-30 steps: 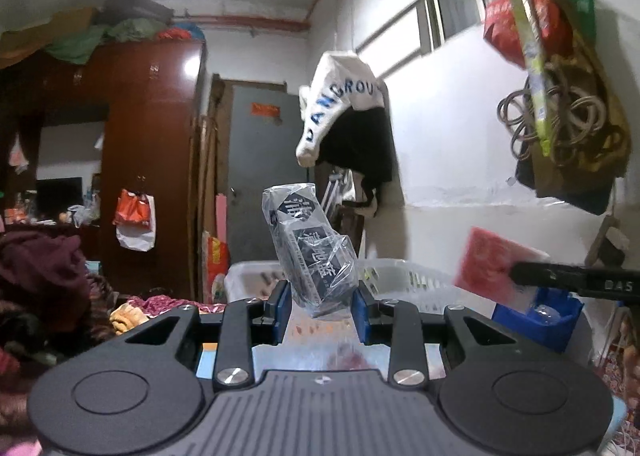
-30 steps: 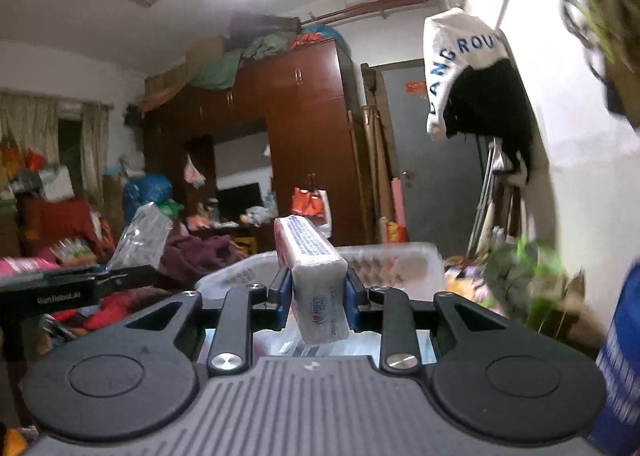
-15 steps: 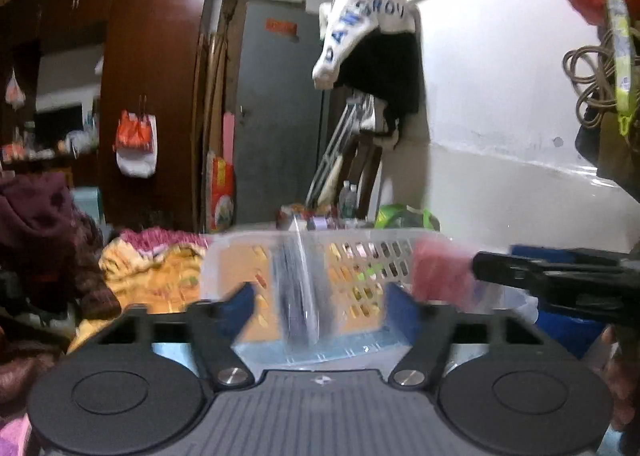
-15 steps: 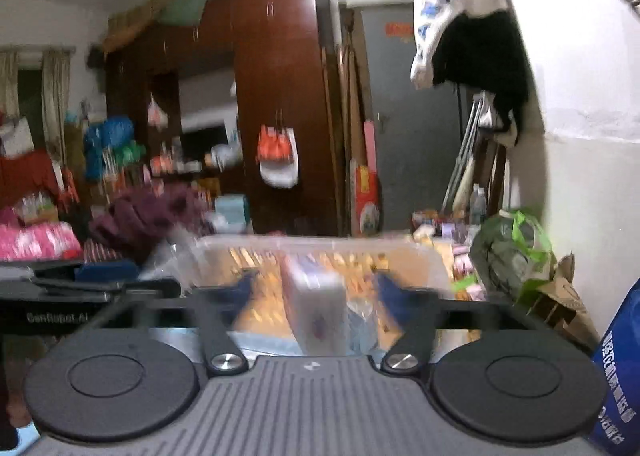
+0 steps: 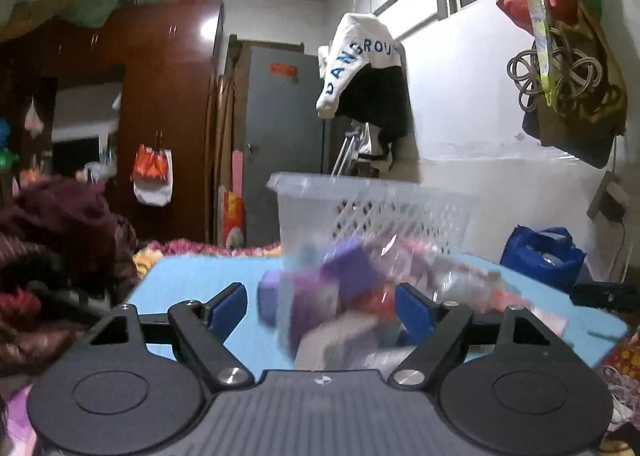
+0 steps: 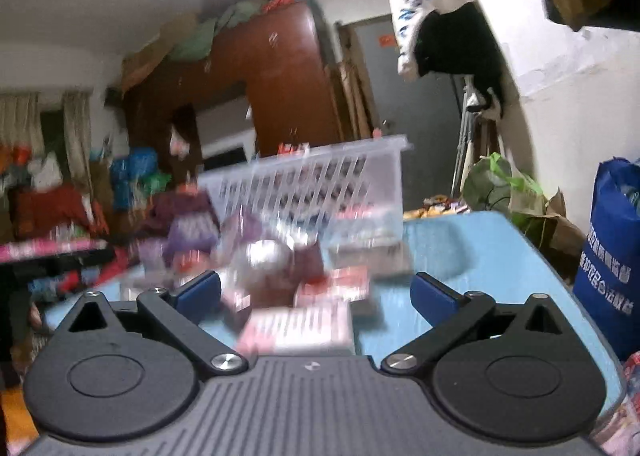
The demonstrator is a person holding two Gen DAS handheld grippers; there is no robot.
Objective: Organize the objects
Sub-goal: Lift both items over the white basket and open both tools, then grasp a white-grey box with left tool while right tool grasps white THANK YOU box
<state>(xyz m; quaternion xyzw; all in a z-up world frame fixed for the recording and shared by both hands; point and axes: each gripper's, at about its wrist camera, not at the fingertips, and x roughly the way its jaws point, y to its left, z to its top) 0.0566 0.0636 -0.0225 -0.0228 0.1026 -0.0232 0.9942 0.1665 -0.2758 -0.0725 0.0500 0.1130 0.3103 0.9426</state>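
A white slotted plastic basket (image 5: 384, 216) stands at the far side of a light blue table (image 5: 192, 280); it also shows in the right wrist view (image 6: 320, 184). A blurred pile of small packets, purple, red and clear-wrapped (image 5: 344, 296), lies on the table in front of it, also in the right wrist view (image 6: 288, 280). My left gripper (image 5: 322, 306) is open and empty, low over the near edge of the pile. My right gripper (image 6: 316, 288) is open and empty over the same pile. A pink and white packet (image 6: 300, 328) lies nearest it.
A dark wooden wardrobe (image 5: 160, 116) and a grey door (image 5: 280, 136) stand behind the table. Heaped clothes (image 5: 52, 236) lie at the left. A blue bag (image 6: 612, 256) stands right of the table. A jacket (image 5: 364, 68) and bags hang on the right wall.
Both grippers have opened: the left let go of the clear-wrapped dark packet, the right of the white packet, over the basket. Both then drew back and down to the pile on the table.
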